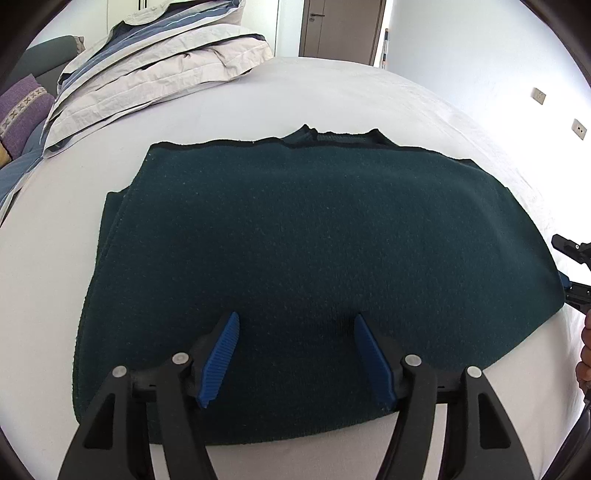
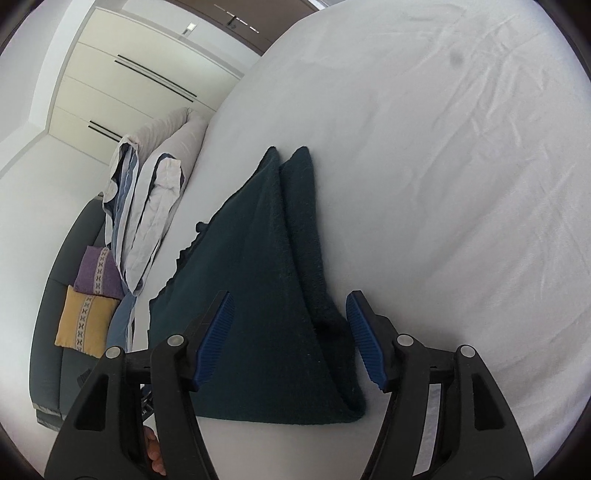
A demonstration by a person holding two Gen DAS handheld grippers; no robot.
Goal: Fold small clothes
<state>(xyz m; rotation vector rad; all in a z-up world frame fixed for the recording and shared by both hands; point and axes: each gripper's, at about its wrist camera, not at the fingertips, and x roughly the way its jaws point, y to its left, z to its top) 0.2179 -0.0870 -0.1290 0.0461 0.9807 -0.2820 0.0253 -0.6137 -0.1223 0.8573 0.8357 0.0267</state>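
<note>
Up close, left gripper [image 1: 293, 325] hovering over the near part of the dark green sweater [image 1: 314, 240], blue pads spread apart, nothing pinched between them. Over on the other side, right gripper [image 2: 290, 306] likewise spread wide, straddling the sweater's folded edge with cloth lying between the pads but neither pad pressing on it. A bit of a hand [image 2: 155, 454] peeking out low beside the right gripper's black frame; in the left view, a fingertip at the far right edge next to the tip of the other tool. Sweater itself folded flat on the white bed sheet [image 1: 332, 96], layers stacked, collar end on the far side with a ragged dark hem showing along the back edge. Moving further out: rumpled duvet [image 1: 147, 70] in pale grey with blue stripes heaped toward the head of the bed. Beyond the bed edge, a dark sofa [image 2: 51, 295] carrying a purple cushion [image 2: 98, 273] and a yellow cushion [image 2: 85, 321], both with a patterned cross-stitch band. Farthest back, cream wardrobe doors [image 2: 129, 81] with long dark handles, a brown door [image 1: 341, 29], two wall sockets on the white wall. No readable writing or brand anywhere.
</note>
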